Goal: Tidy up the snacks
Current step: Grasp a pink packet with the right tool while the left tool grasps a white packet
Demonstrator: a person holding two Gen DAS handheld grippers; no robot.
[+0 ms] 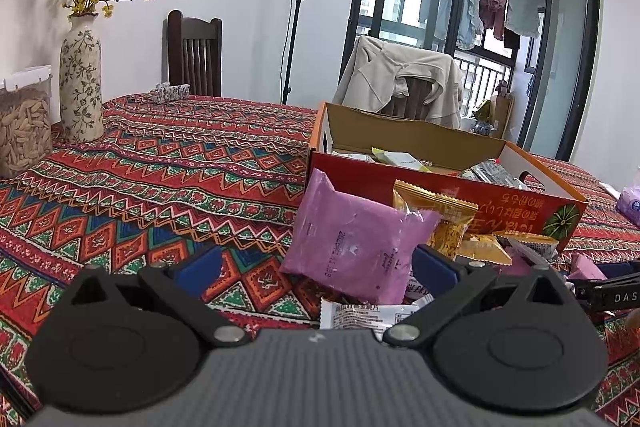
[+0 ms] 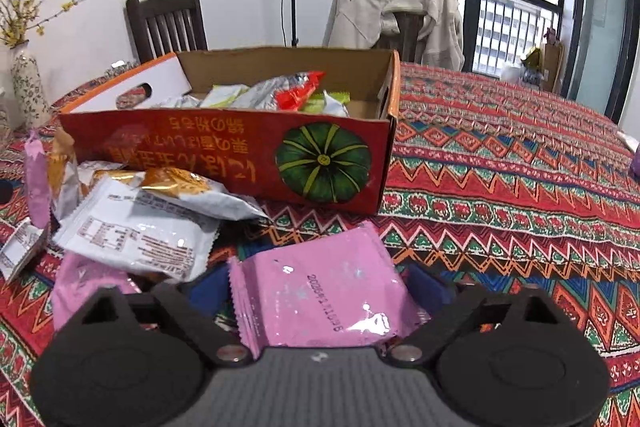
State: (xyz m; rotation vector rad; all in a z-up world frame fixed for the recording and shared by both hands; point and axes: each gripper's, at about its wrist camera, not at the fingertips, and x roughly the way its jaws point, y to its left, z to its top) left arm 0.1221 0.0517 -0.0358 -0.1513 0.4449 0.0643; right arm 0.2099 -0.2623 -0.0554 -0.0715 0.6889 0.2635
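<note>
Pink snack packet (image 2: 320,291): plastic film, glossy, creased, glare spots.
White snack packet (image 2: 136,235): shiny film, printed.
Pumpkin box (image 2: 224,155): cardboard, printed red outside with slight sheen, raw brown matt inside.
Tablecloth (image 2: 500,187): woven cloth, matt, patterned.
Right gripper (image 2: 316,291): matt black plastic arms, bright metal pivot pins, blue pads, possibly rubber.
Vase (image 1: 80,83): glazed ceramic, crackled look.
Chair (image 1: 195,55): dark wood, smooth.
Jacket (image 1: 400,79): soft beige cloth.
</note>
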